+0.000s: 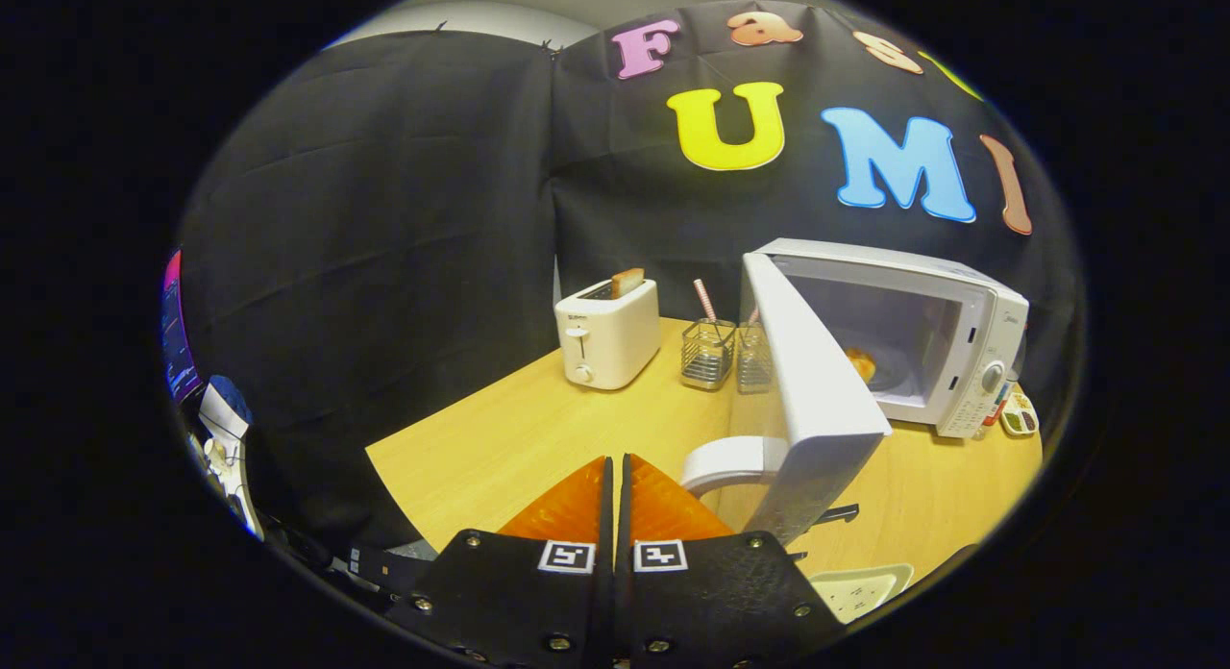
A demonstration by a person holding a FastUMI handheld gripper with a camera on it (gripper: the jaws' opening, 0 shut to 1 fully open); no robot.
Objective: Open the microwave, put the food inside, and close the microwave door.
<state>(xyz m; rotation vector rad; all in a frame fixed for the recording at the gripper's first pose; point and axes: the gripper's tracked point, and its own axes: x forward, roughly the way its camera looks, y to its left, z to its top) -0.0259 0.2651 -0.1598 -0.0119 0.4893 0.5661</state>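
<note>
claw (616, 467): fingers pressed together, nothing held, tips over bare counter just left of the door handle
microwave (961, 323): far right of counter, near the wall, cavity lit
door (807, 361): swung open toward the claw, standing edge-on approx, w/ its white handle (723, 462) at the near lower edge, just right of the fingertips
food (862, 364): small orange-brown item inside the cavity, on the turntable, partly hidden behind the door edge
toaster (607, 334): white, back-center of counter, well beyond the fingers; a slice (627, 282) sticks up out of one slot
wire holders (708, 354): two mesh caddies btwn toaster and microwave; striped straw stands in the left one; right one partly behind the door
counter (519, 438): light wood, bare ahead of the fingers
small tray (1019, 414): right of the microwave at the counter edge, coloured bits in it, too small to ID
white item (858, 588): near counter edge, right of the claw body, can't tell what it is
contact: claw touches nothing as far as visible
</note>
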